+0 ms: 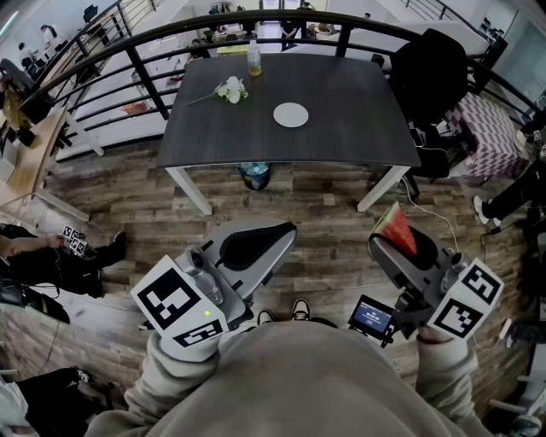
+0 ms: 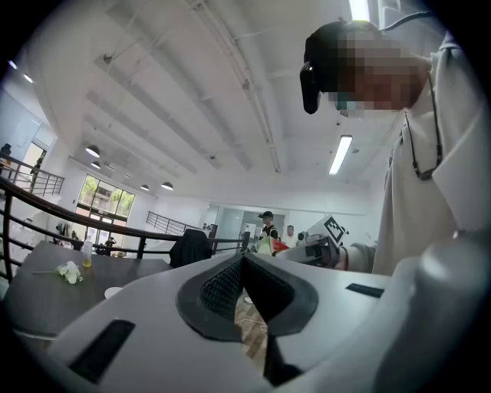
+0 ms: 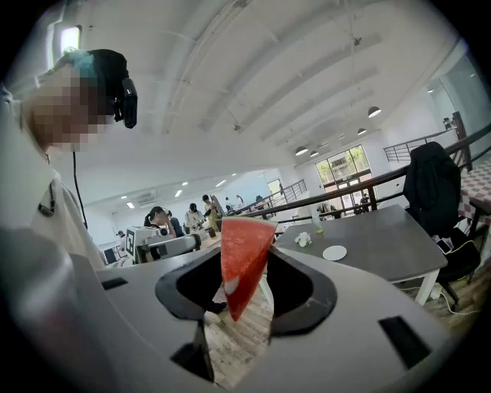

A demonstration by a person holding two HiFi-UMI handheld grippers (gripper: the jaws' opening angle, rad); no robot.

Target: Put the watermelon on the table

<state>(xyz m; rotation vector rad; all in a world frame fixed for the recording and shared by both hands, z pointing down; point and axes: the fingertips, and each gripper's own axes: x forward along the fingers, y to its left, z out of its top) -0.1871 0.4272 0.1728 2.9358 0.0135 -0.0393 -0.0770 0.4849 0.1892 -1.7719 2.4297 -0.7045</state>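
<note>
1. The right gripper [image 1: 397, 249] [image 3: 244, 285] is clamped on the watermelon [image 1: 397, 229] [image 3: 242, 257], a red wedge with a thin green rind.
2. In the right gripper view, the wedge stands upright between the two dark pads, rind at the top and its point hanging down past them.
3. The watermelon is in the air over the wooden floor [image 1: 324, 218], on the near side of the table [image 1: 341, 136] [image 3: 383, 242] and well apart from it.
4. The left gripper [image 1: 271, 237] [image 2: 244, 261] is closed and empty: in its own view the jaw tips meet, with nothing between them.
5. Both grippers are in front of the person's body, the left at the head view's left and the right at its right, each with its marker cube nearest the hand.
6. The table is dark grey with white legs and stands ahead of the person, in front of a curved black railing [image 1: 256, 21].
7. A white plate [image 1: 291, 114] [image 3: 334, 252] lies near the middle of the table top.
8. White flowers [image 1: 230, 90] [image 3: 304, 239] lie to the left of the plate, apart from it.
9. A bottle [image 1: 254, 58] of yellow liquid stands upright at the far edge of the table.
10. A black chair [image 1: 431, 72] [image 3: 433, 180] with dark cloth draped over it stands at the table's far right corner.
</note>
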